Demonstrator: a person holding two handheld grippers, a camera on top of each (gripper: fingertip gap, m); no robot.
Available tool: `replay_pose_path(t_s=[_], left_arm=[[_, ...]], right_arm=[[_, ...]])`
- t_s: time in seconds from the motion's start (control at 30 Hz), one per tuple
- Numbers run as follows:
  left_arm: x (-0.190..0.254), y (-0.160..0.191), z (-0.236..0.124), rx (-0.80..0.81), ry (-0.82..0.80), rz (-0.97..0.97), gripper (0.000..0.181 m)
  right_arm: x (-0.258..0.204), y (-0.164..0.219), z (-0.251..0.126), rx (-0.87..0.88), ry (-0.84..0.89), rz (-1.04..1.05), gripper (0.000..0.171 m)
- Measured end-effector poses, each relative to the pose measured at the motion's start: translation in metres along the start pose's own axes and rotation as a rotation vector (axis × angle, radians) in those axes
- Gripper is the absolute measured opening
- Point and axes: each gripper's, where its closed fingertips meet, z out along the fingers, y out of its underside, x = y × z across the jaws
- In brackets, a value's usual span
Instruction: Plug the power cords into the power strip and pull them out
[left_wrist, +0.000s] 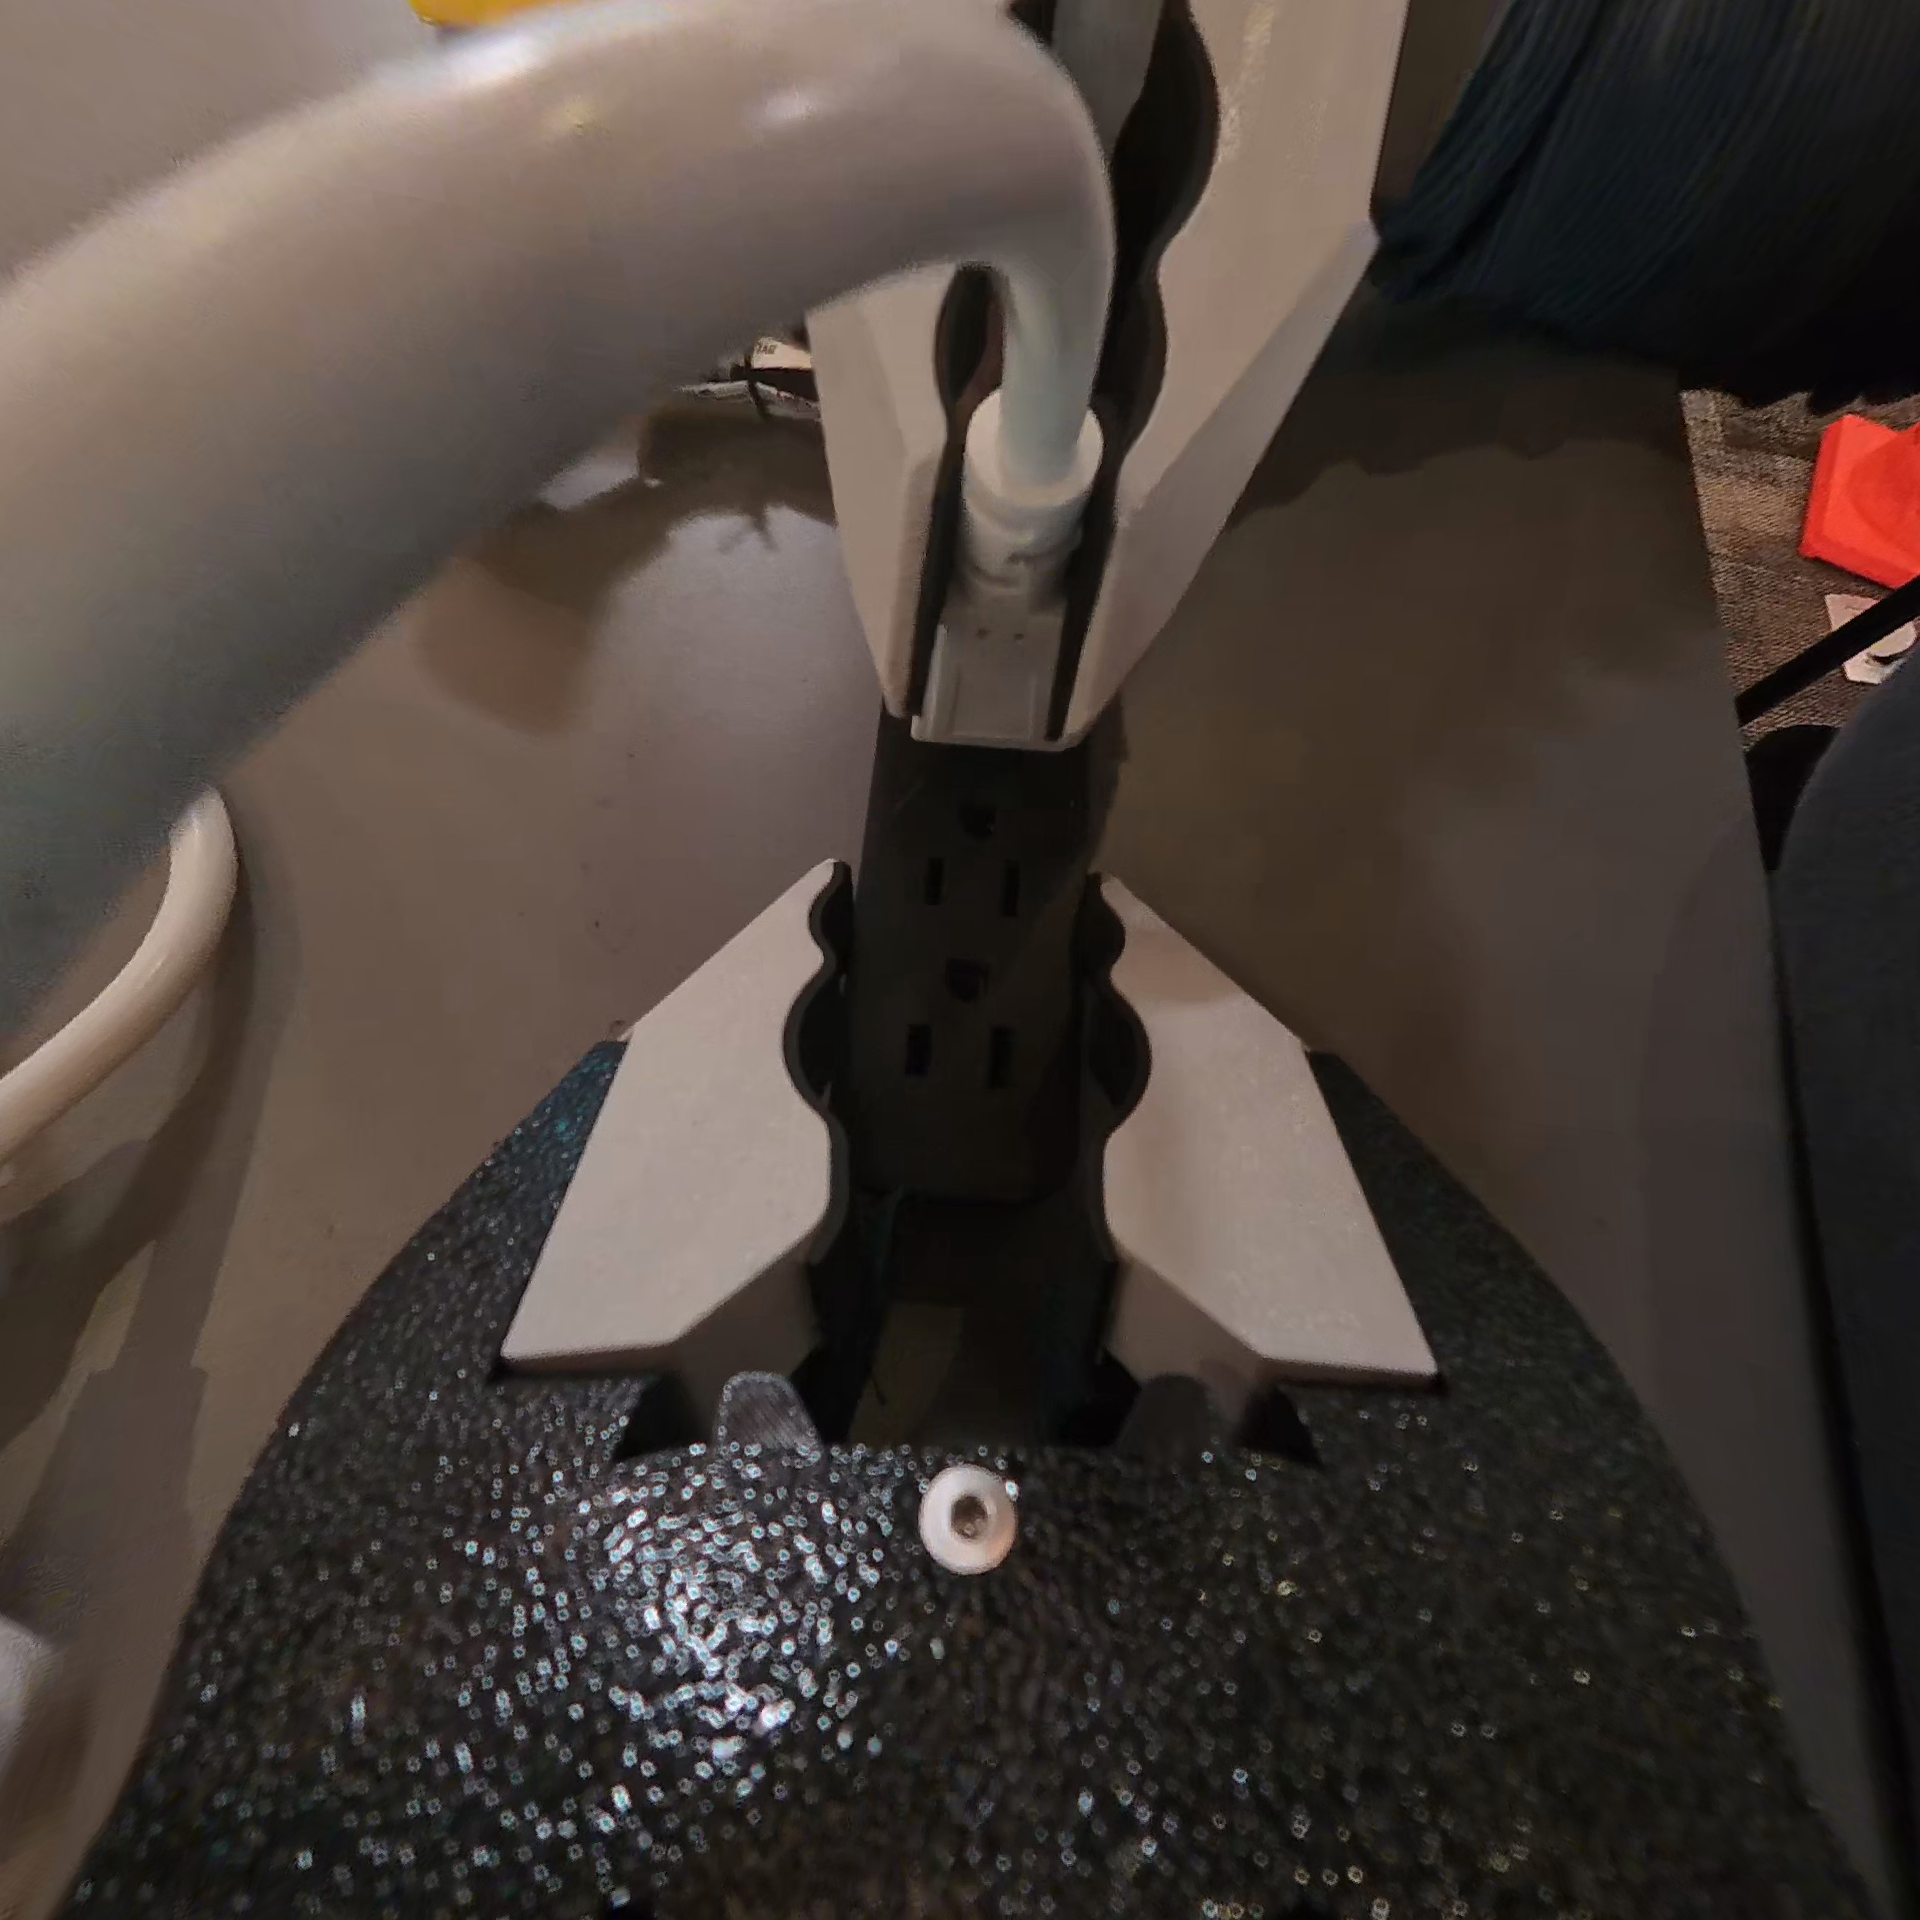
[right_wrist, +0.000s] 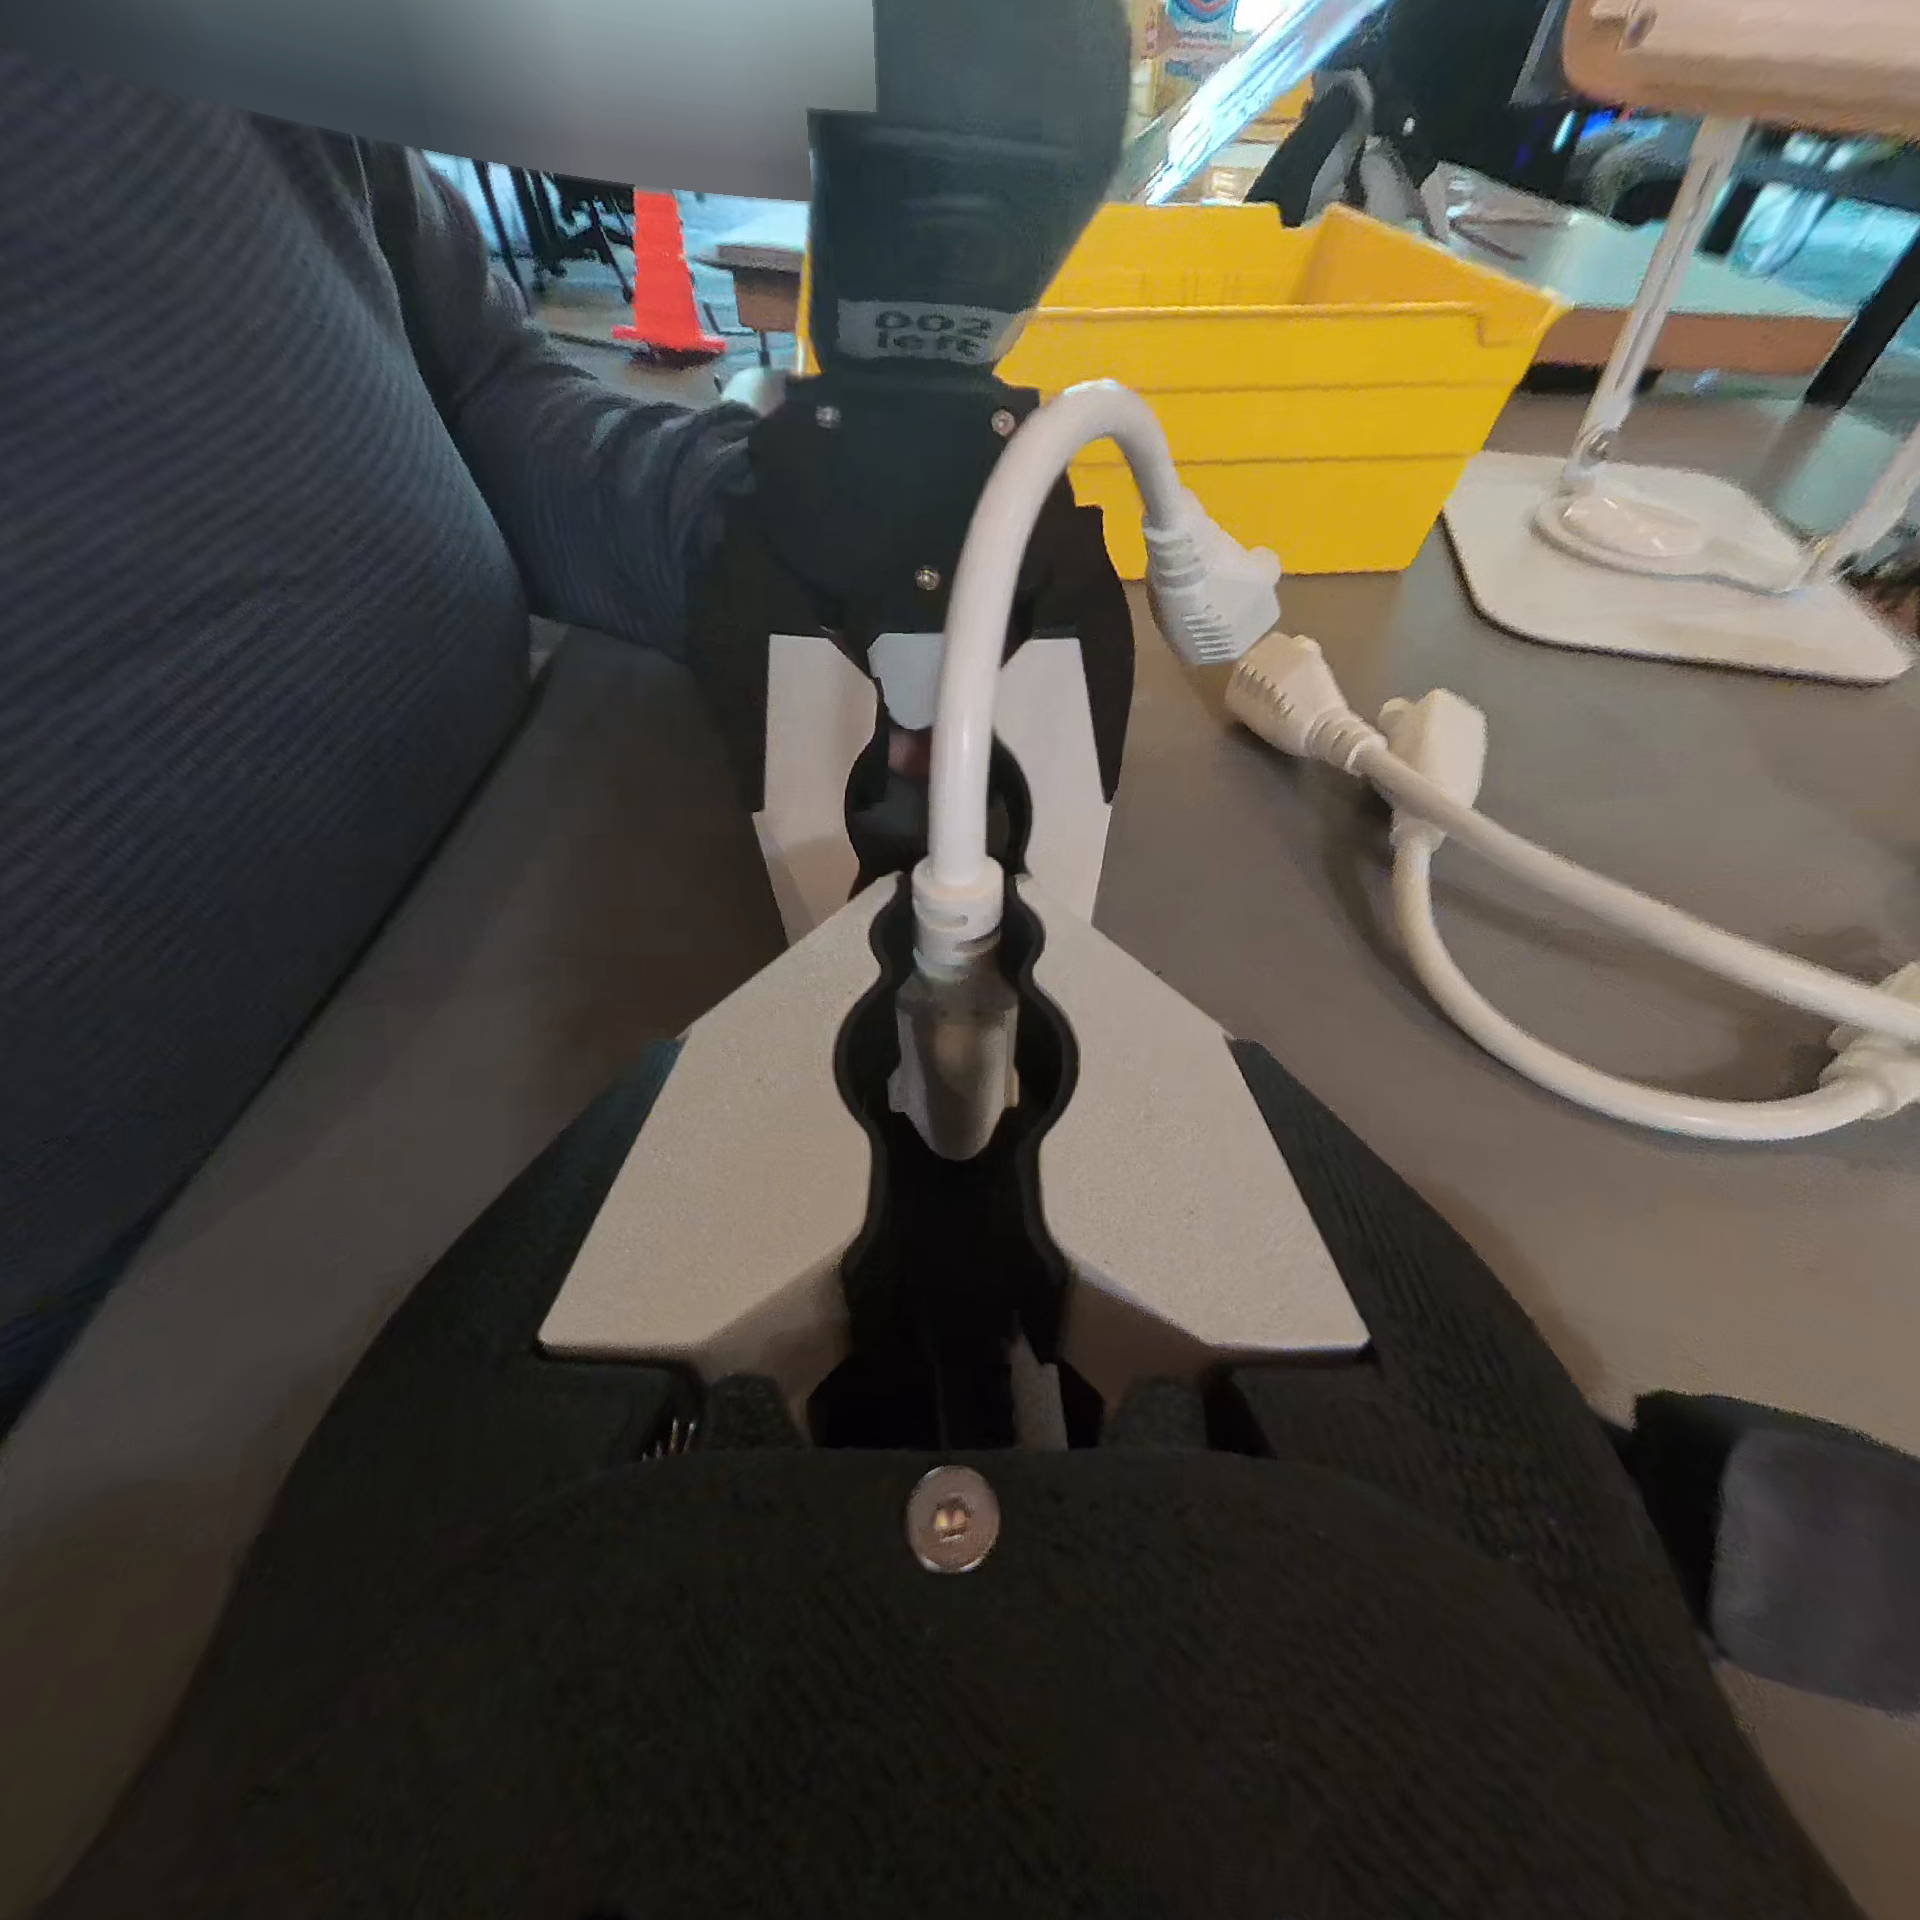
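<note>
Grey table (left_wrist: 520, 727) below, left gripper (left_wrist: 971, 997) clamping power strip (left_wrist: 966, 935) steady while right gripper (right_wrist: 956, 997) pinches white plug (right_wrist: 951, 1049) at centre.

One printed white label (right_wrist: 928, 330) is fixed to the black body of the left gripper (right_wrist: 935, 831). Packaging print at the top edge is illegible.

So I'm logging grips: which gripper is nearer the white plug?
Right. The right gripper is clamped on the white plug; the left gripper grips the power strip farther along.
</note>
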Motion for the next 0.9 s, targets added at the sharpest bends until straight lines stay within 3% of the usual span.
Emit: replay_pose_path(t_s=[0.07,0.13,0.23,0.37,0.53,0.8,0.9], left_arm=[[0.000,0.000,0.000,0.000,-0.001,0.001,0.043],[0.000,-0.001,0.000,0.005,0.005,-0.008,0.043],[0.000,-0.001,-0.001,0.007,0.008,-0.012,0.043],[0.000,-0.001,-0.001,0.007,0.008,-0.012,0.043],[0.002,0.000,0.000,-0.001,0.000,0.014,0.043],[0.004,0.002,0.001,-0.012,-0.007,0.038,0.055],[0.002,0.002,0.001,-0.017,-0.024,0.050,0.045]], right_arm=[[0.000,-0.001,-0.001,0.005,0.027,-0.056,0.015],[-0.002,-0.008,-0.004,0.045,0.031,-0.083,0.038],[0.001,-0.033,-0.021,0.189,0.040,-0.045,0.054],[0.013,-0.035,-0.041,0.196,0.083,-0.017,0.057],[0.016,0.000,-0.034,-0.016,0.090,-0.019,0.059],[0.007,0.006,-0.029,-0.059,0.064,-0.076,0.055],[0.006,0.007,-0.028,-0.067,0.064,-0.081,0.051]])
